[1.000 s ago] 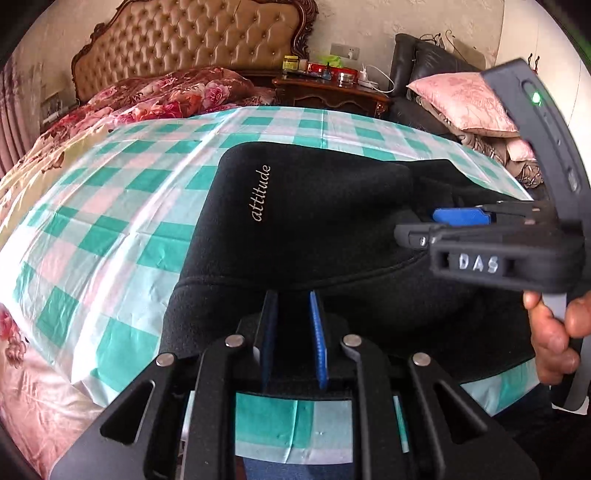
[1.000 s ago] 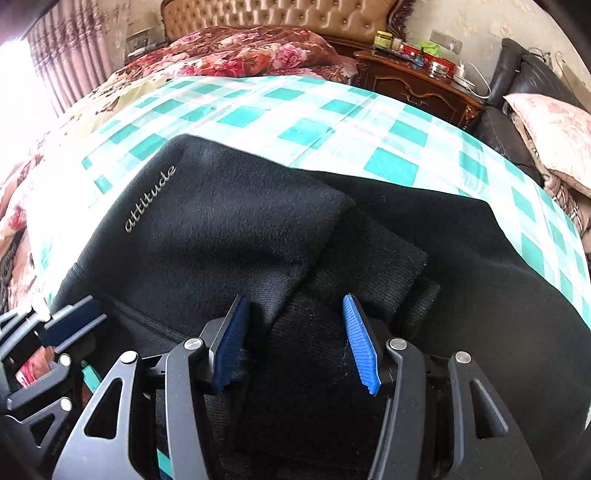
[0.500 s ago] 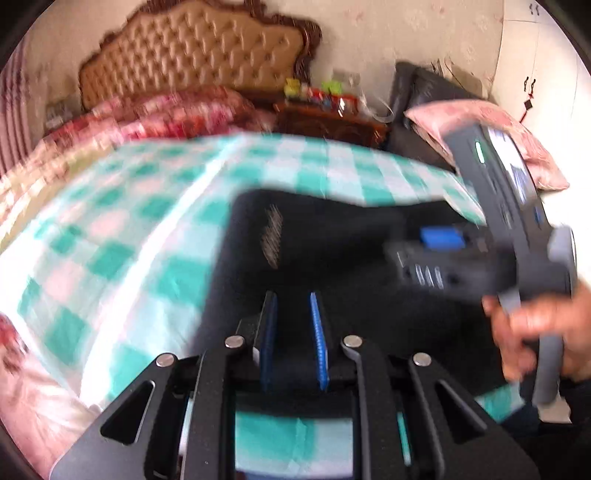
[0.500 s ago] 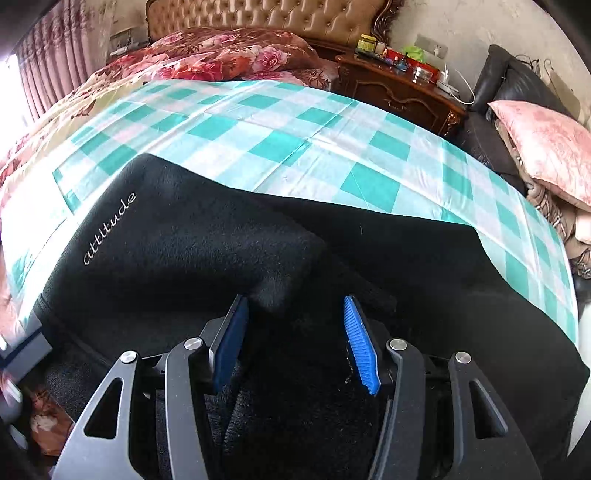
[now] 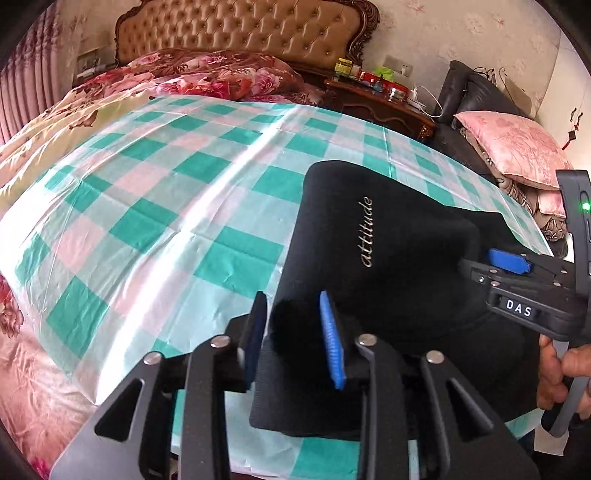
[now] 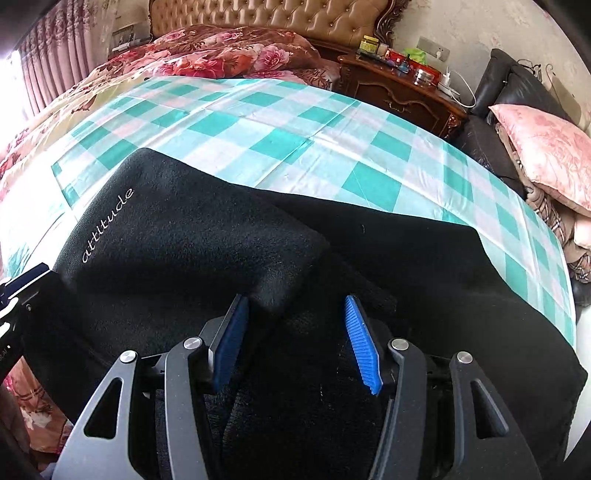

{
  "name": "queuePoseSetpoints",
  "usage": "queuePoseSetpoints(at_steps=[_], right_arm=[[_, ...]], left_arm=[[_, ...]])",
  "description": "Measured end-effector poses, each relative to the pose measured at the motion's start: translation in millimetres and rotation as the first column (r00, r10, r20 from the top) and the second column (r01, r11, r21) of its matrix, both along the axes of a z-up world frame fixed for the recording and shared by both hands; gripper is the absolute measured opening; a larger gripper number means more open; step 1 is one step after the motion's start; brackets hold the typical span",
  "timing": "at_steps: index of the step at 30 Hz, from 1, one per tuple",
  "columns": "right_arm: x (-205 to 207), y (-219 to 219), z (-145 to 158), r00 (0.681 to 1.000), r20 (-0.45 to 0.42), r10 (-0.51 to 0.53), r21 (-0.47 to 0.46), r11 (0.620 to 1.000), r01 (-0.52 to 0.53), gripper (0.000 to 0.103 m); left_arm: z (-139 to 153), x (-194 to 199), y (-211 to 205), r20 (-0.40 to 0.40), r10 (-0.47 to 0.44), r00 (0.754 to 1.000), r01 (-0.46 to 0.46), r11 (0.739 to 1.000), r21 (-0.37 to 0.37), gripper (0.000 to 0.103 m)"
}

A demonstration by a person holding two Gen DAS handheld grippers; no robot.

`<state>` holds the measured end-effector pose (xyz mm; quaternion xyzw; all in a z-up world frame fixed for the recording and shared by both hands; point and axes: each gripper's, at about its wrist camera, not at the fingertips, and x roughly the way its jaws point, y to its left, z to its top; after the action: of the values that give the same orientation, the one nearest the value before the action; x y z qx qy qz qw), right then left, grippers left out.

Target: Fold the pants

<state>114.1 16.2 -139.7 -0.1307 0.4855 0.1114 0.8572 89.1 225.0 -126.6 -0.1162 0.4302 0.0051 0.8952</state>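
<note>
Folded black pants [image 5: 388,258] with pale "attitude" lettering lie on the green checked sheet [image 5: 166,184] near the bed's front edge. My left gripper [image 5: 293,325] is at their near left corner. Its jaws are opening, and a fuzzy fold of the cloth sits loosely between the blue pads. My right gripper [image 6: 295,339] is shut on a thick bunch of the pants [image 6: 184,240] further right, where dark ribbed cloth fills the gap. In the left wrist view the right gripper [image 5: 509,266] rests on the pants, held by a hand [image 5: 557,373].
A floral quilt [image 5: 207,74] and a tufted headboard [image 5: 240,29] lie at the far end of the bed. At the far right are a wooden nightstand [image 5: 380,107] crowded with small items, and a dark sofa with a pink pillow [image 5: 513,147].
My left gripper has slid left along the near edge of the pants to their left corner, and its jaws have widened. The right gripper has stayed put on the cloth.
</note>
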Motion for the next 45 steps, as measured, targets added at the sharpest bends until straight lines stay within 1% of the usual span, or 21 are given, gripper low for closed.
queuePoseSetpoints(at_steps=[2, 7, 10, 13, 19, 23, 28, 34, 35, 37, 38, 39, 40, 42, 45], right_arm=[[0.2, -0.3, 0.5, 1.000, 0.003, 0.002, -0.003, 1.000, -0.002, 0.052], [0.1, -1.7, 3.2, 1.000, -0.005, -0.003, 0.011, 1.000, 0.003, 0.052], [-5.9, -4.2, 12.2, 1.000, 0.001, -0.010, 0.023, 1.000, 0.010, 0.052], [-16.5, -4.6, 21.8, 1.000, 0.029, -0.002, 0.002, 1.000, 0.002, 0.052], [-31.8, -11.9, 33.3, 0.999, 0.033, -0.011, 0.007, 1.000, 0.011, 0.052], [-39.8, -13.3, 33.4, 1.000, 0.026, -0.006, 0.001, 1.000, 0.006, 0.052], [-45.6, -16.8, 27.2, 1.000, 0.012, -0.017, -0.018, 1.000, 0.017, 0.052], [-49.8, -19.8, 18.7, 1.000, 0.013, -0.020, -0.026, 0.999, 0.021, 0.052], [-50.4, -19.9, 17.9, 1.000, 0.014, -0.020, -0.026, 0.999, 0.020, 0.052], [-50.5, -20.0, 17.2, 1.000, 0.016, -0.018, -0.026, 0.999, 0.018, 0.052], [-50.8, -20.5, 16.3, 1.000, 0.015, -0.018, -0.023, 1.000, 0.018, 0.052], [-50.6, -21.1, 15.7, 1.000, 0.014, -0.019, -0.020, 1.000, 0.019, 0.052], [-50.8, -21.4, 15.4, 1.000, 0.015, -0.020, -0.018, 1.000, 0.020, 0.052], [-51.0, -21.5, 15.1, 1.000, 0.016, -0.020, -0.019, 1.000, 0.020, 0.052], [-51.5, -21.7, 14.8, 1.000, 0.022, -0.017, -0.022, 1.000, 0.017, 0.052]], left_arm=[[-1.4, 1.5, 1.7, -0.001, 0.004, 1.000, -0.004, 1.000, -0.015, 0.032], [-2.8, -1.8, -3.0, 0.003, 0.009, 1.000, -0.009, 1.000, -0.010, 0.032], [-2.9, -2.9, -4.1, 0.005, 0.013, 1.000, -0.013, 1.000, -0.007, 0.034], [-3.7, -3.3, -3.6, 0.006, 0.019, 1.000, -0.019, 1.000, -0.005, 0.037], [-4.2, -4.7, -3.4, 0.011, 0.023, 1.000, -0.023, 1.000, -0.003, 0.038], [-4.0, -5.1, -2.9, 0.013, 0.025, 1.000, -0.025, 1.000, -0.002, 0.039], [-2.3, -8.2, 0.5, 0.016, 0.032, 0.999, -0.032, 0.999, -0.014, 0.044], [10.6, -26.2, 12.1, 0.055, 0.022, 0.998, -0.018, 0.997, -0.072, 0.050], [13.4, -30.3, 14.2, 0.069, 0.016, 0.997, -0.010, 0.996, -0.091, 0.052], [17.1, -37.7, 18.1, 0.093, -0.006, 0.996, 0.021, 0.988, -0.153, 0.058], [16.9, -40.1, 19.9, 0.097, -0.020, 0.995, 0.038, 0.980, -0.193, 0.062], [15.3, -41.7, 21.8, 0.097, -0.028, 0.995, 0.050, 0.972, -0.230, 0.062], [11.5, -43.3, 23.7, 0.093, -0.027, 0.995, 0.050, 0.965, -0.257, 0.062], [4.2, -43.7, 25.7, 0.078, -0.023, 0.997, 0.045, 0.957, -0.287, 0.062], [-8.5, -41.8, 29.3, 0.053, -0.026, 0.998, 0.044, 0.926, -0.374, 0.063]])
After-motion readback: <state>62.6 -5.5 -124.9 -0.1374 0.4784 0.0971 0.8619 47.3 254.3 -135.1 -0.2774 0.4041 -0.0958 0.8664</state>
